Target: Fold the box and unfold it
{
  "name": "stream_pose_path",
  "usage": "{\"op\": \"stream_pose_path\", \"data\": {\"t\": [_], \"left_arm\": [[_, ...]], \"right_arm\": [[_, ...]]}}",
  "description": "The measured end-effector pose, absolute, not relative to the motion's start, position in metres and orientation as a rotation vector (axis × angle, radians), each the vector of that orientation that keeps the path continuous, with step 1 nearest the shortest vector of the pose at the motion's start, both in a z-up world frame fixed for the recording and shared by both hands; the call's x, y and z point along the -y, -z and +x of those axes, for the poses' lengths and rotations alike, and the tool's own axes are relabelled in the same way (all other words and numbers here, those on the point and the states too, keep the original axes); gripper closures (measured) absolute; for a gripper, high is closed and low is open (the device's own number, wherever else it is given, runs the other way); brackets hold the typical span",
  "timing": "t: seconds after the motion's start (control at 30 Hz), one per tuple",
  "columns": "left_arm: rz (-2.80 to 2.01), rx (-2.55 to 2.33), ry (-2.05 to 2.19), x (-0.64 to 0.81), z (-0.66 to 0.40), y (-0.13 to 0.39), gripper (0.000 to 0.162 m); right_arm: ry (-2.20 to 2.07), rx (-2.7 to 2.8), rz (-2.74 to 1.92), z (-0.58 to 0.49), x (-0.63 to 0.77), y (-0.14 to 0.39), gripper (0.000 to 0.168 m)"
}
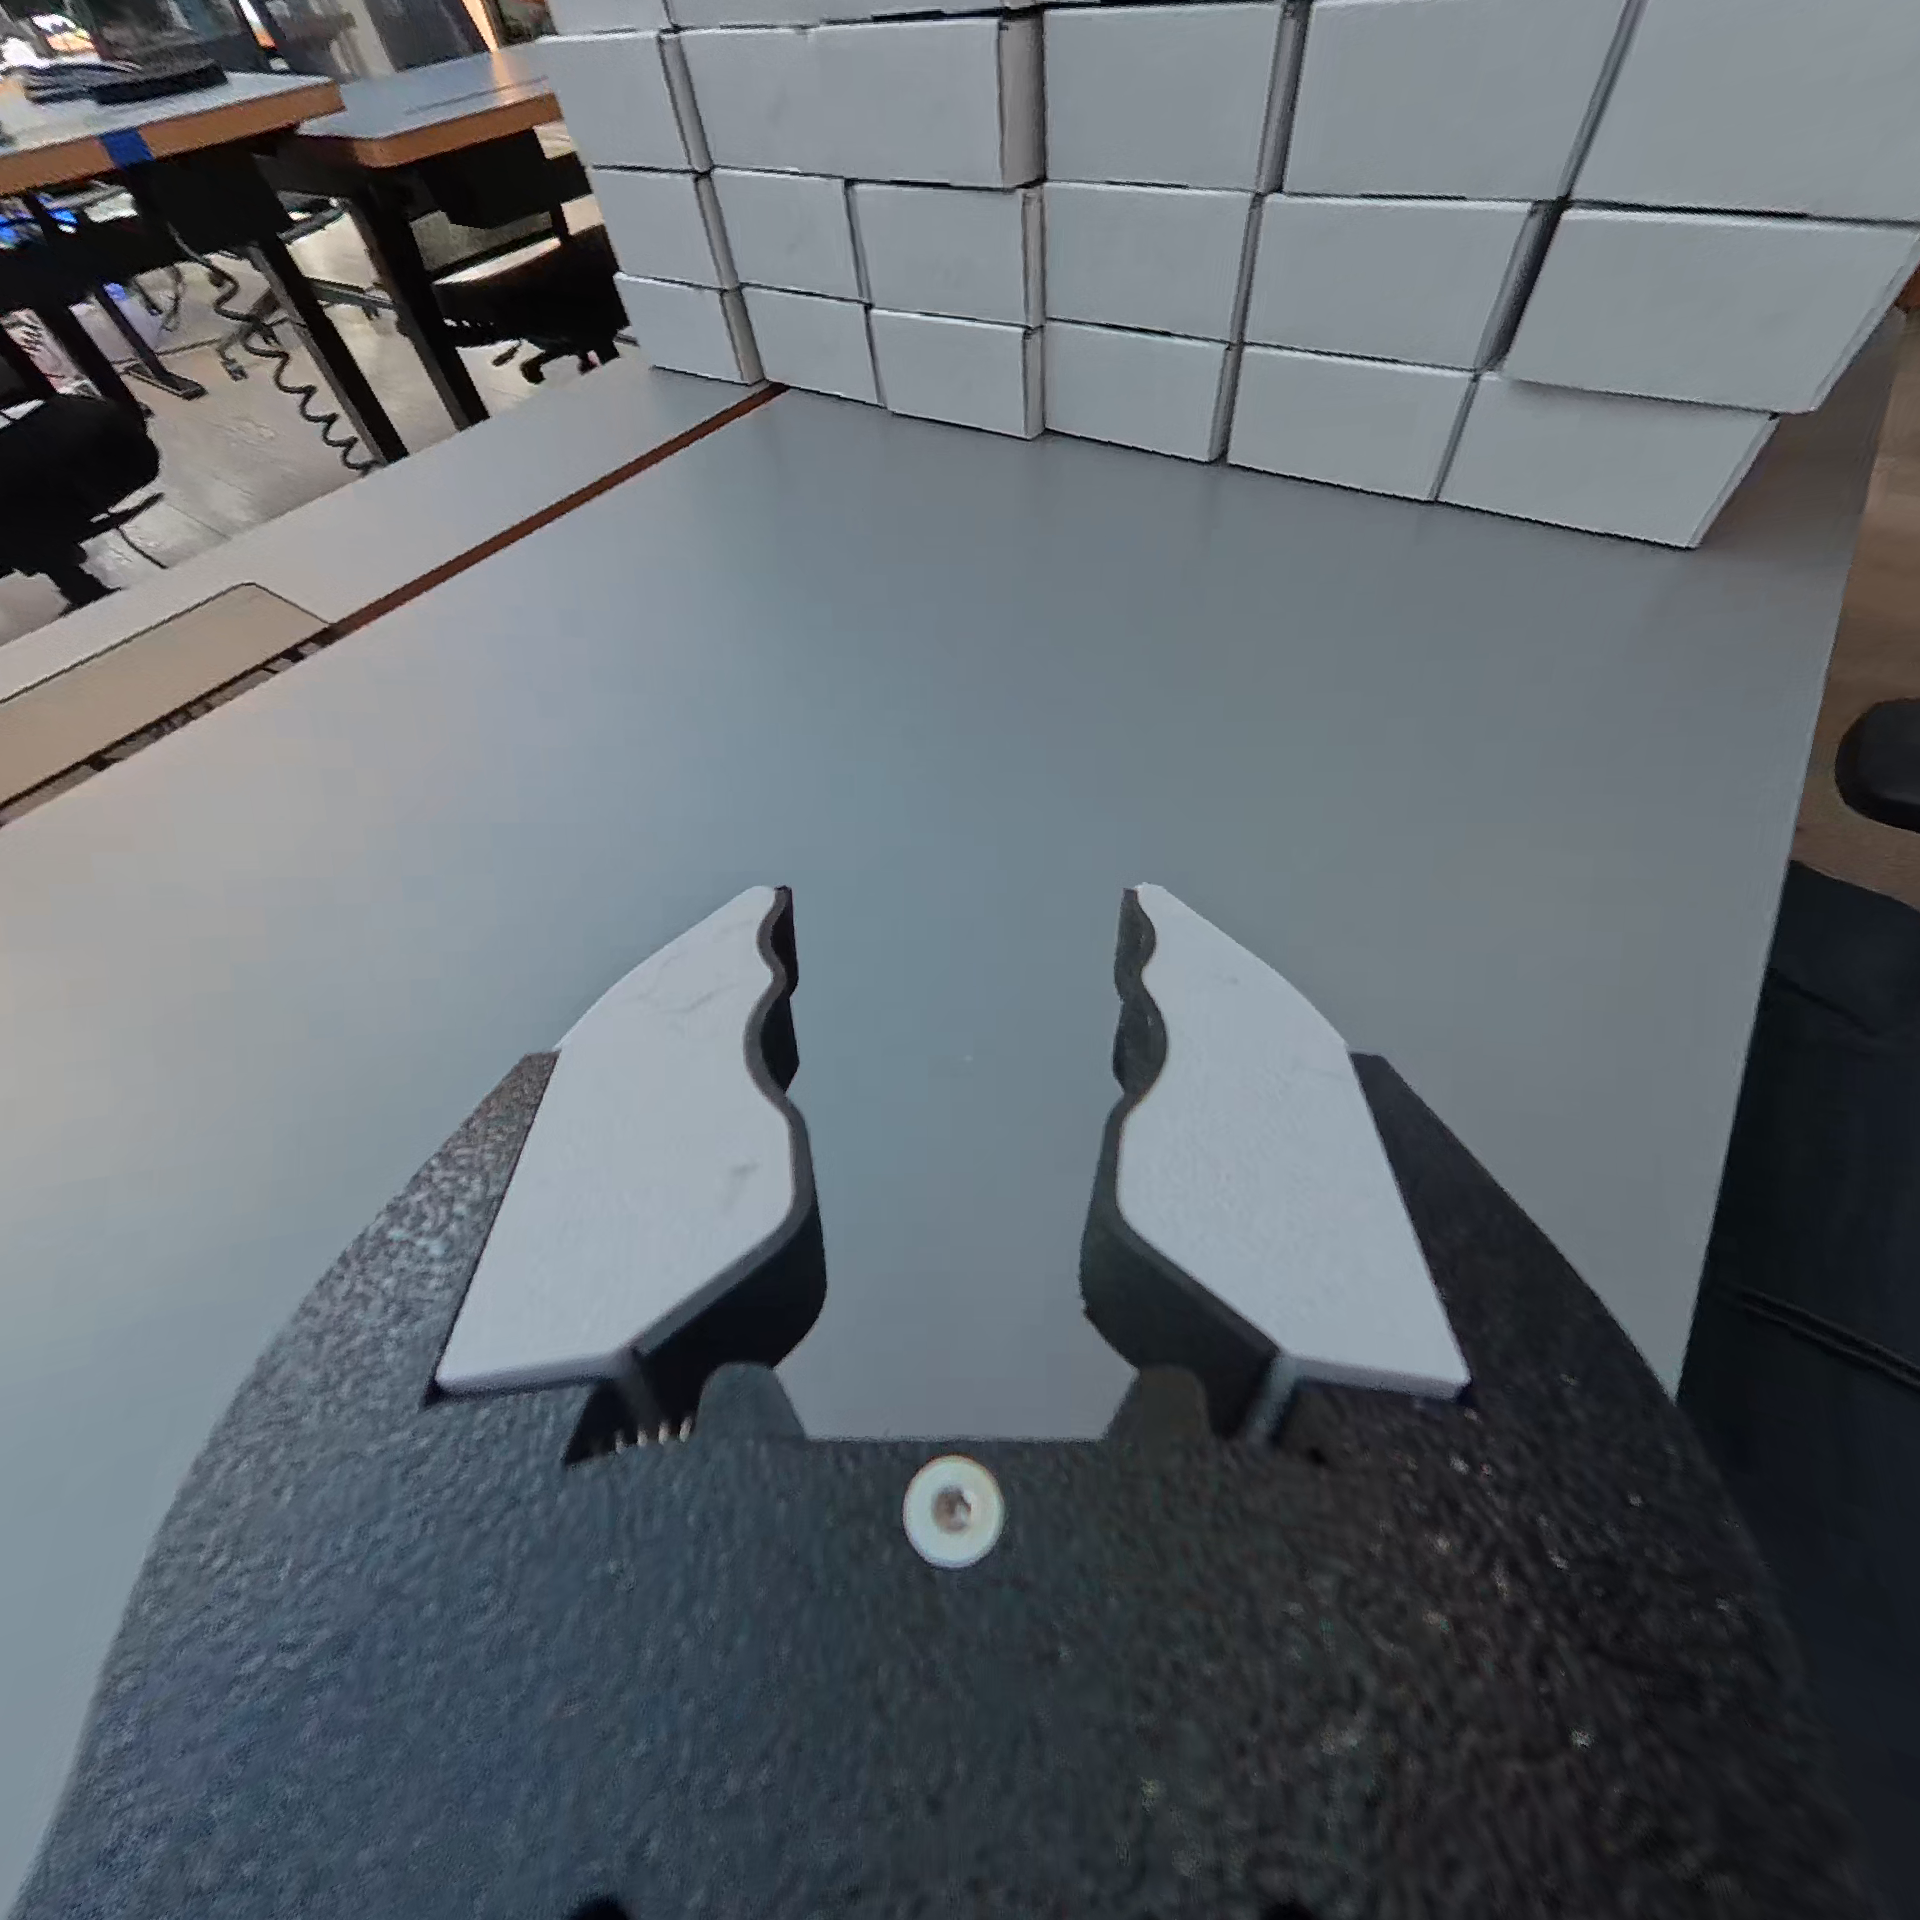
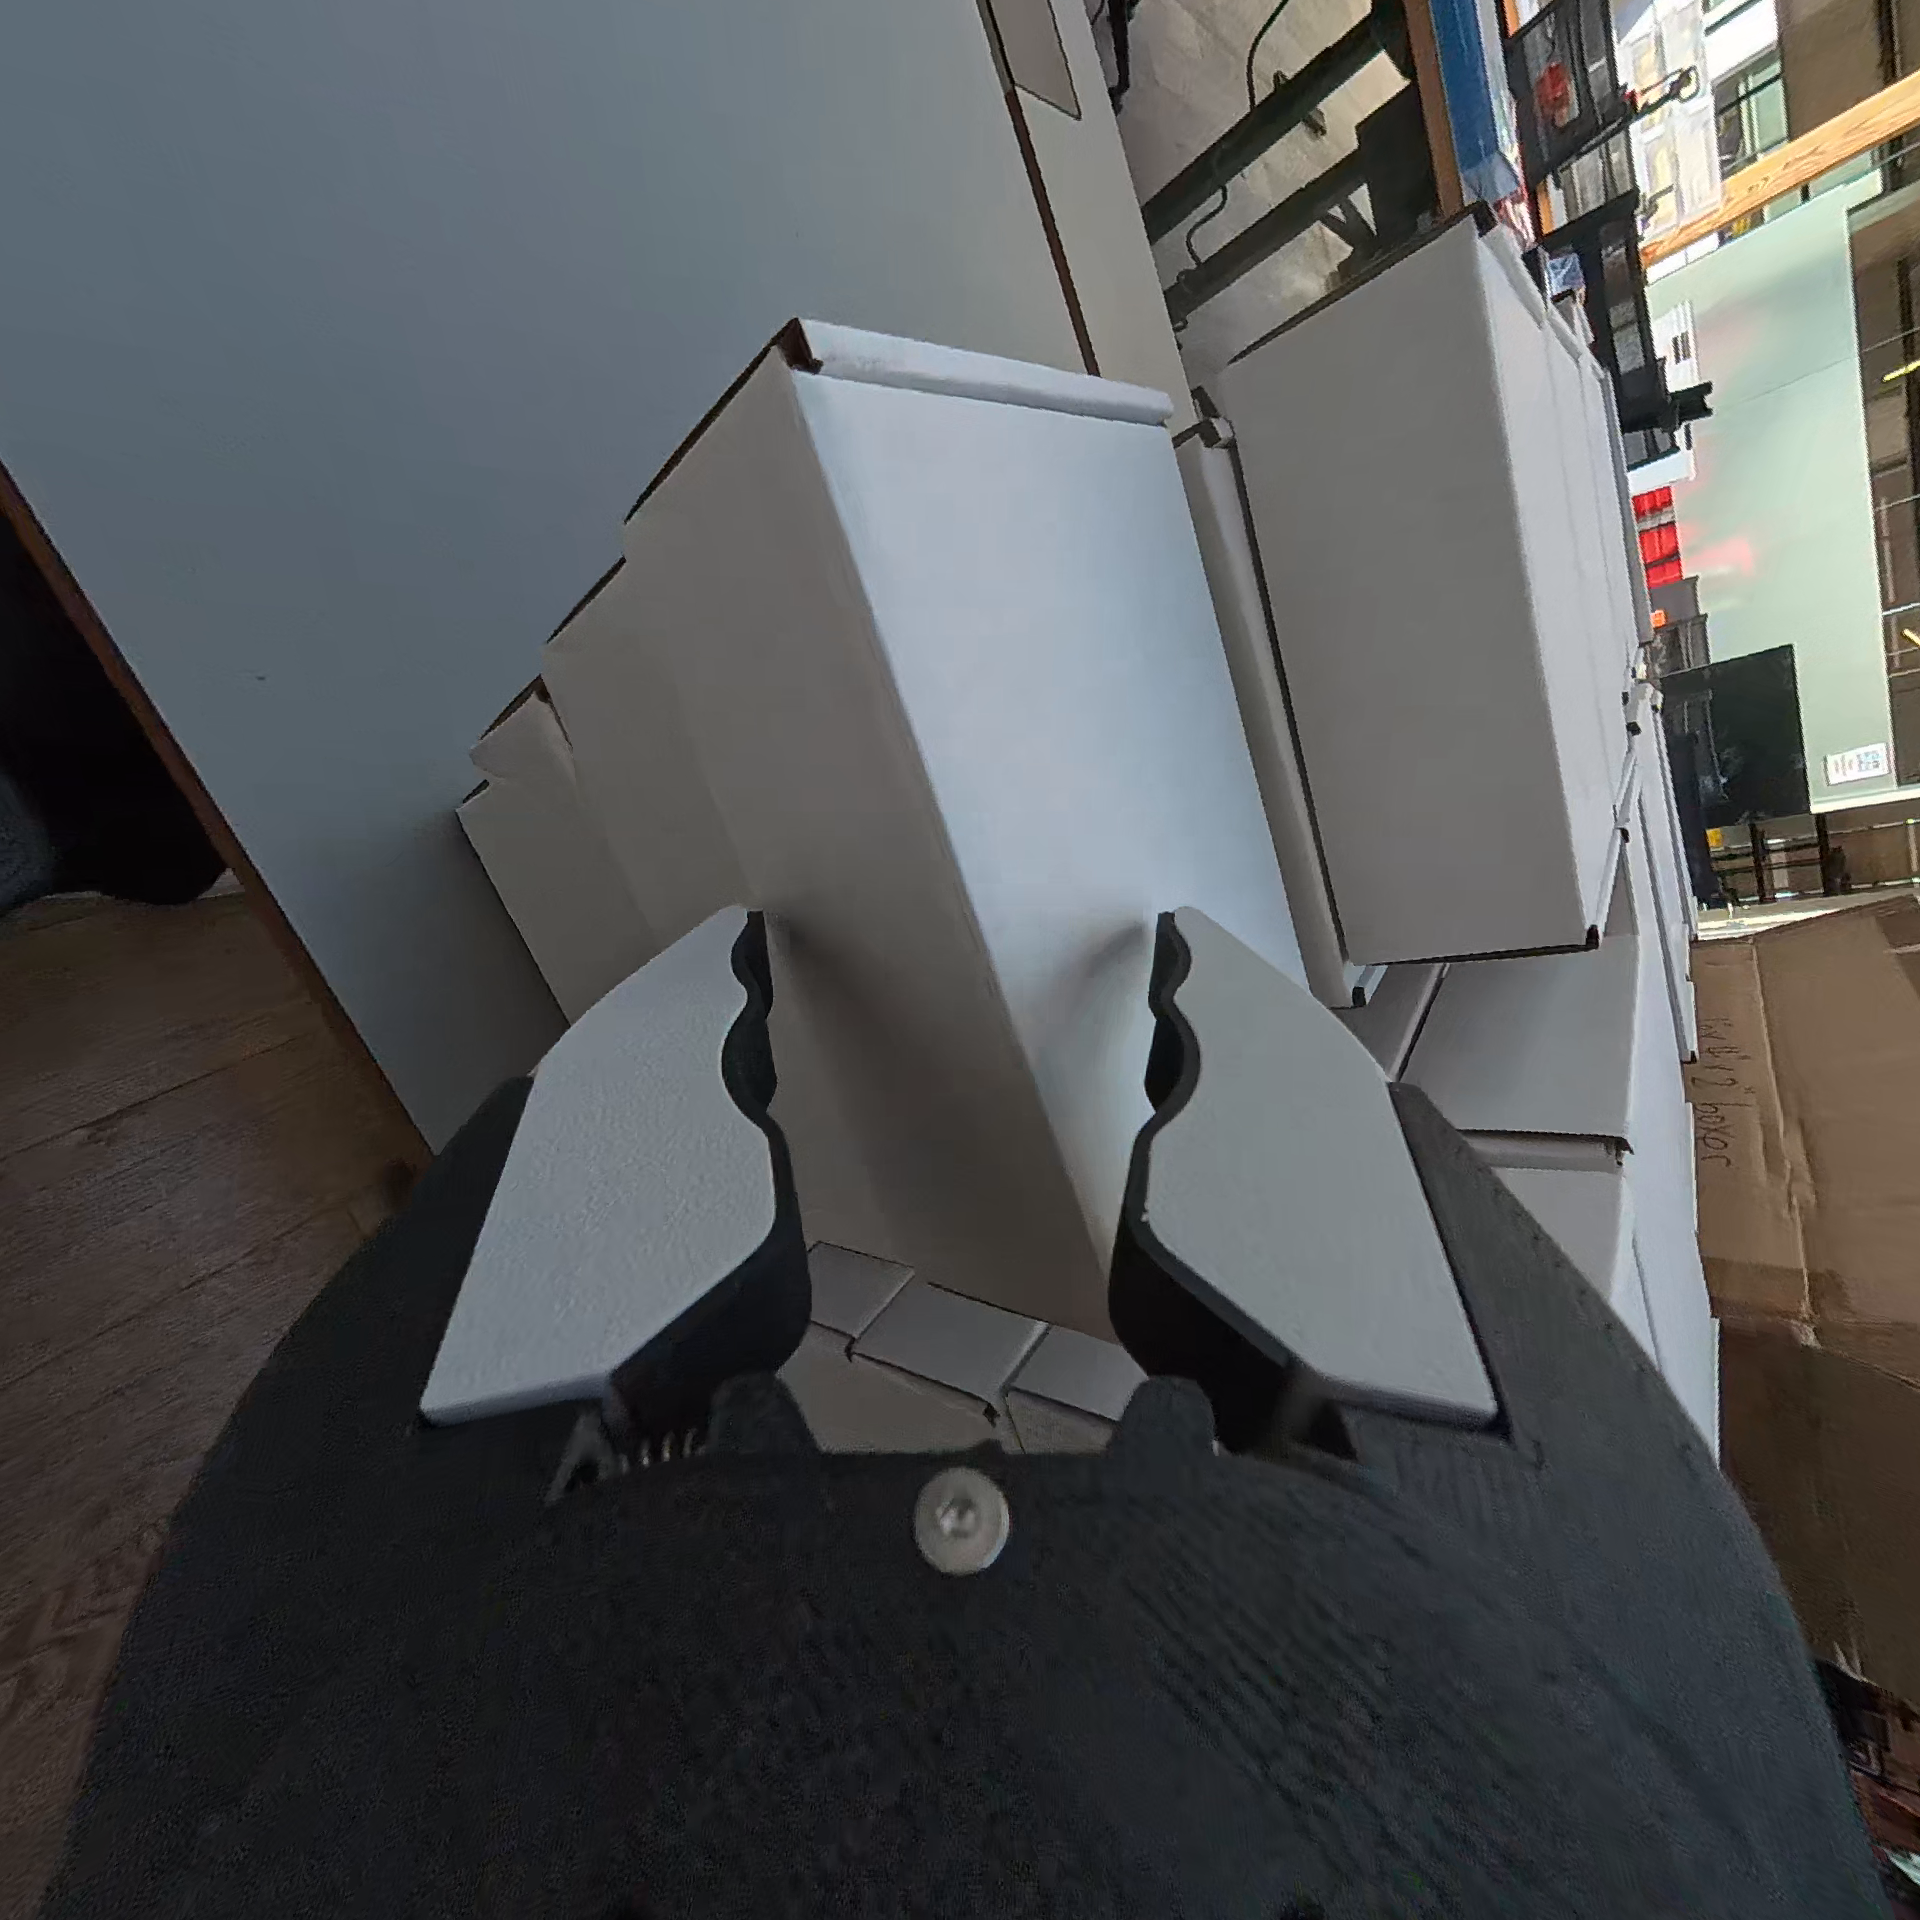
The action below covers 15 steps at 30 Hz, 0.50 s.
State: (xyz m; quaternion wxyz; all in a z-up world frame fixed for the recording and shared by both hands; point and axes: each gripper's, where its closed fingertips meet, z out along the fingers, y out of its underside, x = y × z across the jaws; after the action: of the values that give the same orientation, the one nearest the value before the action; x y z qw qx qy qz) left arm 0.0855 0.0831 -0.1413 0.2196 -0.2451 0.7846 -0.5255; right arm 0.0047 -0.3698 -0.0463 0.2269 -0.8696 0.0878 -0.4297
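In the right wrist view, a folded white cardboard box (image 2: 935,727) stands between the fingers of my right gripper (image 2: 961,935). Both fingertips press on its sides, and the cardboard dents slightly at the right fingertip (image 2: 1169,966). The view is tilted, so the grey table (image 2: 416,312) rises behind the box. The box's open flaps (image 2: 561,748) show on its left side. In the left wrist view, my left gripper (image 1: 956,914) is open and empty, a little above the grey table (image 1: 935,644). The held box does not show in that view.
A stack of several closed white boxes (image 1: 1195,239) lines the table's far edge and also shows in the right wrist view (image 2: 1455,623). A brown carton (image 2: 1818,1143) stands at the right. Other desks (image 1: 208,125) and a dark chair (image 1: 1881,758) lie beyond the table.
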Motion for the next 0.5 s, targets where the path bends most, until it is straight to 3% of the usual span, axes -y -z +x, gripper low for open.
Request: {"op": "stream_pose_path", "data": {"t": [0.07,0.33,0.5], "left_arm": [[-0.703,-2.092,1.369,-0.115,0.106,0.13,0.104],[-0.726,-1.921,0.71,-0.313,0.222,0.121,0.107],[-0.938,-2.0,0.775,-0.387,0.278,0.123,0.087]], "right_arm": [[1.23,-0.286,-2.349,-0.003,0.373,0.038,0.091],[1.212,-0.486,-1.985,-0.057,0.341,-0.012,0.092],[0.937,-0.465,-1.91,-0.075,0.239,-0.006,0.102]]}}
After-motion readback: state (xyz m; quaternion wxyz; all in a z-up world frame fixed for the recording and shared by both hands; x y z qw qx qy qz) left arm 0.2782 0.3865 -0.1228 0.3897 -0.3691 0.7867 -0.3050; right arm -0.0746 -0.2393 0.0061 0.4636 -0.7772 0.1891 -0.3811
